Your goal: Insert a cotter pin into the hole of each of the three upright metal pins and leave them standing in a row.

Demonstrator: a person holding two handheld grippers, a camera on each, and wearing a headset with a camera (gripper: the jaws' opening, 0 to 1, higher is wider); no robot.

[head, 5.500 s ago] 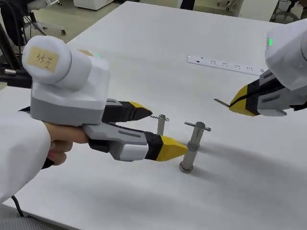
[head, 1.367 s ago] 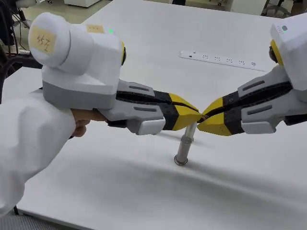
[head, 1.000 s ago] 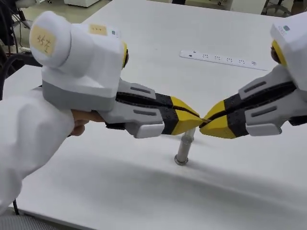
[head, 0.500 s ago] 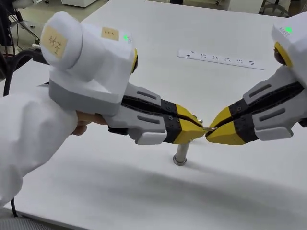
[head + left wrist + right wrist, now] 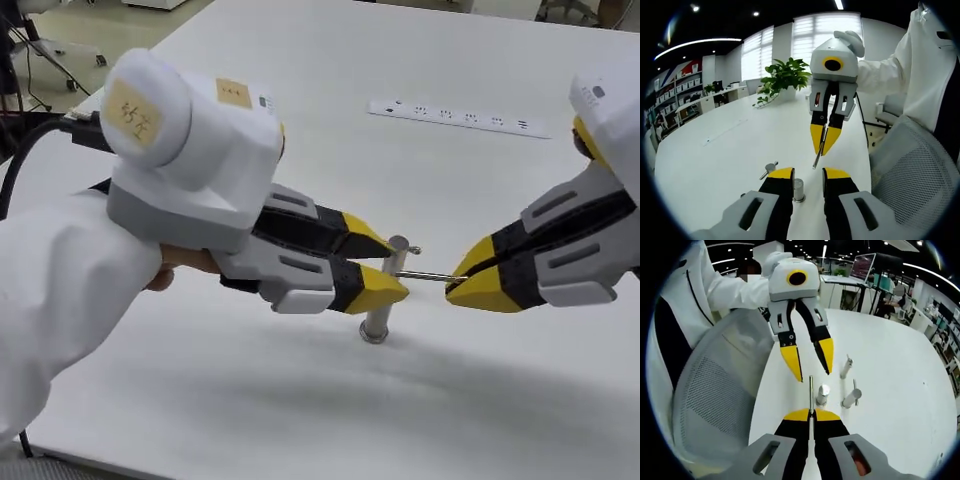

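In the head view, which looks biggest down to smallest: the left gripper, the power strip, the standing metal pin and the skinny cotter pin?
1. left gripper, biggest, but closest to the camera
2. power strip, far back, so its real size is unsure
3. metal pin
4. cotter pin, thinnest

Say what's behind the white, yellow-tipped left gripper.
Two more upright silver metal pins, seen from the right gripper view. In the head view the left gripper covers them, bar one small metal tip.

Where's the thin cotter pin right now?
Head view, centre: the cotter pin is clamped in the right gripper, tip near the upright metal pin between the open jaws of the left gripper.
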